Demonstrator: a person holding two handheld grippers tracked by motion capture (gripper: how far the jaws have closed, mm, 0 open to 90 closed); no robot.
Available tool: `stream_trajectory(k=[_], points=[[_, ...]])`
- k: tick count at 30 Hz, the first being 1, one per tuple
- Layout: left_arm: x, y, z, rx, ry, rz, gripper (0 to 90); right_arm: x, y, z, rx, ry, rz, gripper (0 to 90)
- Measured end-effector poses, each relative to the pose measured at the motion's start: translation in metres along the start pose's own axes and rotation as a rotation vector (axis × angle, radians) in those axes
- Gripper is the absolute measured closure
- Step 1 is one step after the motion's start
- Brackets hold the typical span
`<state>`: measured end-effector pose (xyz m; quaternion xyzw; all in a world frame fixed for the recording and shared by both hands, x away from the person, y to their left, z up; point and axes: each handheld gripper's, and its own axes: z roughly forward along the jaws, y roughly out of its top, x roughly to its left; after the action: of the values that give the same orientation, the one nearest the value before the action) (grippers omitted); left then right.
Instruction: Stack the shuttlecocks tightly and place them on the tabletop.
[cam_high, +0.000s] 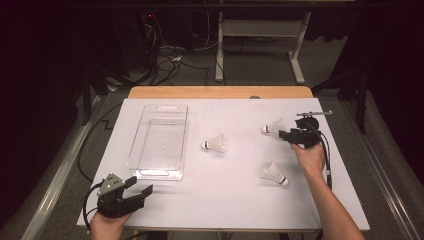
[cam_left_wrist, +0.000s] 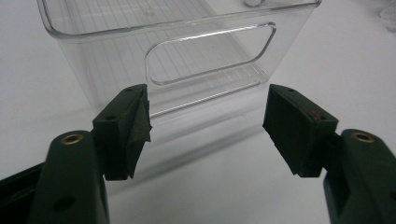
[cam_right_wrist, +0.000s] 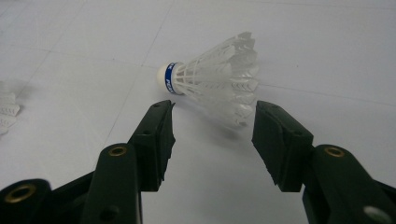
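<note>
Right gripper: jaws apart, clasping nothing; at the table's far right.
Far shuttlecock: on its side on the white table, just beyond the right jaws' tips and not touching them; cork away to the left in the right gripper view.
Left gripper: jaws wide, released; near left corner, facing the clear bin's handle end.
Around: middle shuttlecock beside the bin; near shuttlecock by the right hand; nothing between jaws and far shuttlecock.

My left gripper rests low near me, jaws wide apart; my right gripper is stretched forward, jaws parted, gripping nothing.
</note>
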<state>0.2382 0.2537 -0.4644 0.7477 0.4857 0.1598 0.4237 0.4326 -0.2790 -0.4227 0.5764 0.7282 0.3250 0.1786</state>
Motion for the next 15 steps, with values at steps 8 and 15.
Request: stream_trajectory(k=[8,15], points=[[-0.001,0.0,0.001,0.002,0.0,0.001,32.5,-0.003,0.008,0.008,0.006,-0.008,0.024,49.6],[-0.001,0.0,0.001,0.007,0.0,0.006,32.4,-0.004,0.013,0.014,0.009,-0.007,0.039,50.9]])
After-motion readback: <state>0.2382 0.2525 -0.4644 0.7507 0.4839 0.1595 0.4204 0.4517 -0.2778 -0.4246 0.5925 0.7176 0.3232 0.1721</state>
